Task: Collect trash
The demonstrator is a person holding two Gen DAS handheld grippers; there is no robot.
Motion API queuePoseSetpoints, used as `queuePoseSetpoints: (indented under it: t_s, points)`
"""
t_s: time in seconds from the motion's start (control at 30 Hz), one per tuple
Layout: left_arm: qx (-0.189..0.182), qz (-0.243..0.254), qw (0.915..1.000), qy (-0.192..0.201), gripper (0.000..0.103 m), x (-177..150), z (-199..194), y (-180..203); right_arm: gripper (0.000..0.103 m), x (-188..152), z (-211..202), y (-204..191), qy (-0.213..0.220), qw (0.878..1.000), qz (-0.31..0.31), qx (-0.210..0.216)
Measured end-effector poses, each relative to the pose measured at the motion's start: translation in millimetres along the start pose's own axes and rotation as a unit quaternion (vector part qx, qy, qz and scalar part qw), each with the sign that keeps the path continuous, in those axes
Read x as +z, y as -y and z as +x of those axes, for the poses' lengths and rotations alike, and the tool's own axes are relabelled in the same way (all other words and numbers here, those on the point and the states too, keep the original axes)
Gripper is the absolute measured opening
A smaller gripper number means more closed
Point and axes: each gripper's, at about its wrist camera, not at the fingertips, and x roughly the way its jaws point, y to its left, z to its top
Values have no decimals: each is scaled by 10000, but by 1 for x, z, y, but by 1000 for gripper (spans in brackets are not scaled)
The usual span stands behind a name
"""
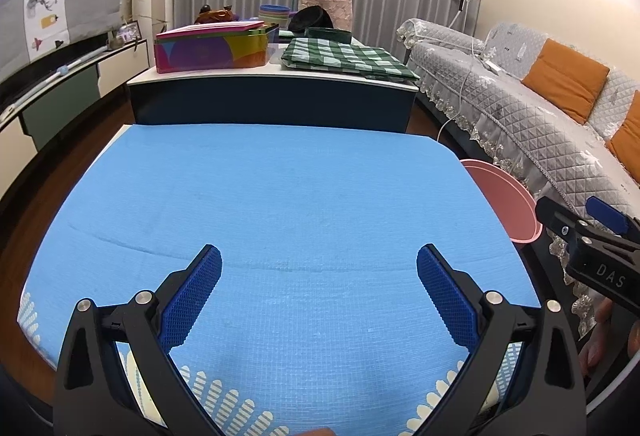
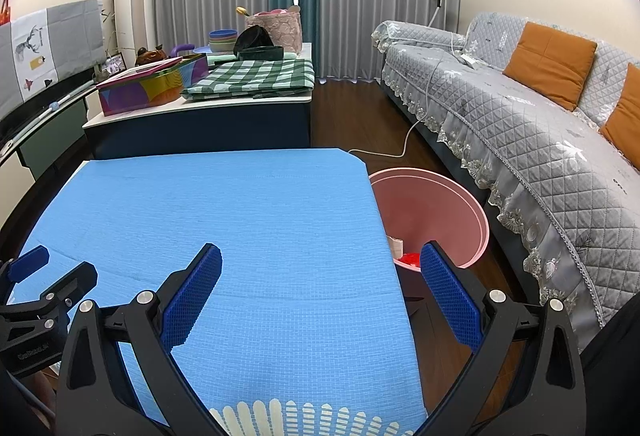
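Observation:
A pink trash bin (image 2: 440, 204) stands on the floor by the right edge of the table with the blue mat (image 2: 224, 220). Red and white trash (image 2: 404, 254) lies at its bottom. In the left wrist view the bin (image 1: 504, 200) shows past the blue mat (image 1: 280, 204) at the right. My left gripper (image 1: 319, 256) is open and empty above the mat. My right gripper (image 2: 321, 256) is open and empty above the mat's right edge, its right finger over the bin. Each gripper shows in the other's view: the right one (image 1: 592, 236) and the left one (image 2: 44, 280). No trash shows on the mat.
A low table (image 2: 200, 108) behind holds a colourful tin (image 2: 152, 84), a green checked cloth (image 2: 256, 78), bowls and a basket. A grey quilted sofa (image 2: 520, 124) with orange cushions runs along the right. A white cable (image 2: 404, 144) lies on the wood floor.

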Motion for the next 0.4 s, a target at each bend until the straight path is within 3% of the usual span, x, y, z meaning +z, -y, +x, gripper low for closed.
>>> queuePoseSetpoints:
  t_s: [0.4]
  points:
    - [30, -25, 10000, -86, 95, 1, 2, -4, 98, 0, 0, 0, 1, 10000, 9, 1]
